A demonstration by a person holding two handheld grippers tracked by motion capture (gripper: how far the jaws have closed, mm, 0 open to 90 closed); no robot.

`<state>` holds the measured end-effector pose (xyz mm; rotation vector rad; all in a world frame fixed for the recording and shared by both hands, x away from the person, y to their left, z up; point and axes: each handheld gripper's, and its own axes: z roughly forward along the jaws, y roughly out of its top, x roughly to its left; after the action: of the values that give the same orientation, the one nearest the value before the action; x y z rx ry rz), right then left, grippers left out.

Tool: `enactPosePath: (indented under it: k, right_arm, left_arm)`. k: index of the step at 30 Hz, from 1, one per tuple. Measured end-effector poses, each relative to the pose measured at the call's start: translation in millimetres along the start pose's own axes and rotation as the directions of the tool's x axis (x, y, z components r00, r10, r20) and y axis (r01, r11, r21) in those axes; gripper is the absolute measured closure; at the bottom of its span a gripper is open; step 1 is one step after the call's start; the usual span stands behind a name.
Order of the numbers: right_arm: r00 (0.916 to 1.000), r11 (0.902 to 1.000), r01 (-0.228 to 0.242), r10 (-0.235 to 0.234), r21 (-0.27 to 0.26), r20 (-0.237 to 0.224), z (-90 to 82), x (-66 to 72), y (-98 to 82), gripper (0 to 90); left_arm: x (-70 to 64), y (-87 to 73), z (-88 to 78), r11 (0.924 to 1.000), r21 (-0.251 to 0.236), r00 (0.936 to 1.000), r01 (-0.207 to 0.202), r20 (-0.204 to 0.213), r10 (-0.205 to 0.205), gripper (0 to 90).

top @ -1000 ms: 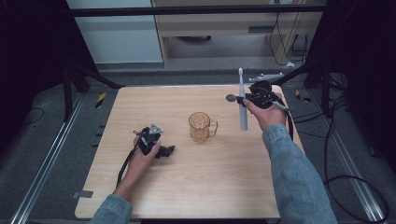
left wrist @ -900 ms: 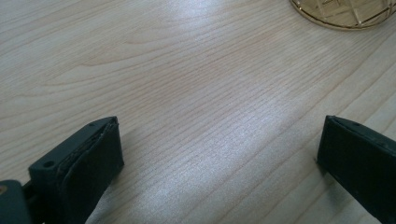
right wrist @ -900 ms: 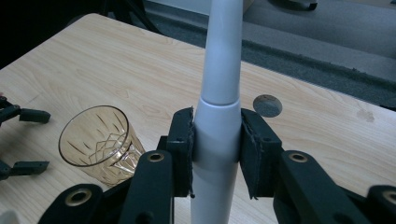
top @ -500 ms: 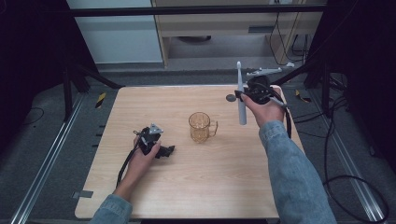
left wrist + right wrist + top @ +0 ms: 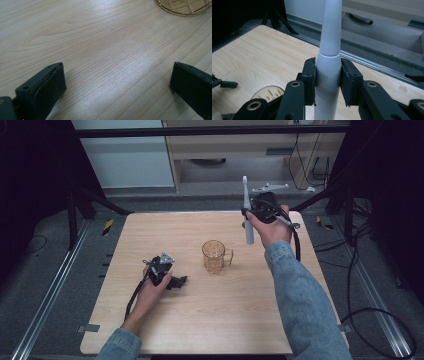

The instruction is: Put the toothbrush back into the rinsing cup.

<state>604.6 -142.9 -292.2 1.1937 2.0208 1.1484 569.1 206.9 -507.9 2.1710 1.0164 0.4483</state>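
I see a white electric toothbrush [image 5: 248,233] held upright in the air over the table's back right part, with my right gripper [image 5: 246,214] shut on its thick body. In the right gripper view both pads press the toothbrush [image 5: 329,50] from either side, the right gripper [image 5: 328,81] level. An amber glass mug [image 5: 214,256] stands mid-table, below and left of the brush; its rim [image 5: 265,93] shows low in the right gripper view. My left gripper [image 5: 175,282] rests on the wood left of the mug, open [image 5: 117,82] with bare table between its jaws; the mug's base [image 5: 185,6] lies ahead.
The light wooden table [image 5: 150,235] has metal floor rails along both sides. Black cables [image 5: 360,250] lie on the floor at the right. A pale cabinet [image 5: 130,155] and a low shelf stand behind the table's far edge.
My right hand has lifted the toothbrush and carried it a little to the left, toward the table's far edge. The left hand and the mug have stayed put.
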Motion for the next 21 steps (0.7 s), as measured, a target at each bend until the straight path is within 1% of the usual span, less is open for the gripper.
enactPosePath:
  k: [3,4,8,11,13,15,20,21]
  right_arm:
    - [0.9997,0.9997,0.022,-0.022,-0.01,0.009,2.6,5.1,5.2,67.5]
    - [0.9998,0.9996,0.021,-0.021,-0.021,0.007,3.4,7.1,7.7,67.5]
    - [0.9996,0.9991,0.028,-0.028,-0.031,0.008,5.0,10.8,11.6,67.4]
    - [0.9997,0.9989,0.024,-0.024,-0.04,-0.002,6.8,14.0,13.6,67.4]
    - [0.9996,0.9988,0.027,-0.027,-0.04,0.001,8.5,15.1,14.0,67.4]
    - [0.9999,0.9988,0.014,-0.014,-0.046,-0.005,10.0,16.0,15.5,67.4]
    - [0.9998,0.9987,0.011,-0.012,-0.049,-0.013,11.8,19.0,18.2,67.4]
    - [0.9997,0.9985,0.017,-0.017,-0.052,-0.014,12.3,20.2,19.1,67.4]
  left_arm:
    - [0.0,0.0,0.0,1.0,0.0,1.0,0.0,0.0,0.0,0.0]
    - [0.0,0.0,0.0,1.0,0.0,1.0,0.0,0.0,0.0,0.0]
    - [0.1,0.0,0.0,1.0,0.001,1.0,-0.001,0.0,0.001,0.0]
    - [0.0,0.0,0.0,1.0,0.001,1.0,-0.001,0.0,0.001,0.0]
    - [0.0,0.0,0.0,1.0,0.001,1.0,-0.001,0.001,0.001,0.0]
    - [0.0,0.0,-0.1,1.0,0.001,1.0,-0.001,0.001,0.001,0.0]
    - [0.1,0.0,0.0,1.0,0.001,1.0,-0.002,0.001,0.002,0.0]
    - [0.0,0.0,-0.1,1.0,0.001,1.0,-0.002,0.0,0.002,0.0]
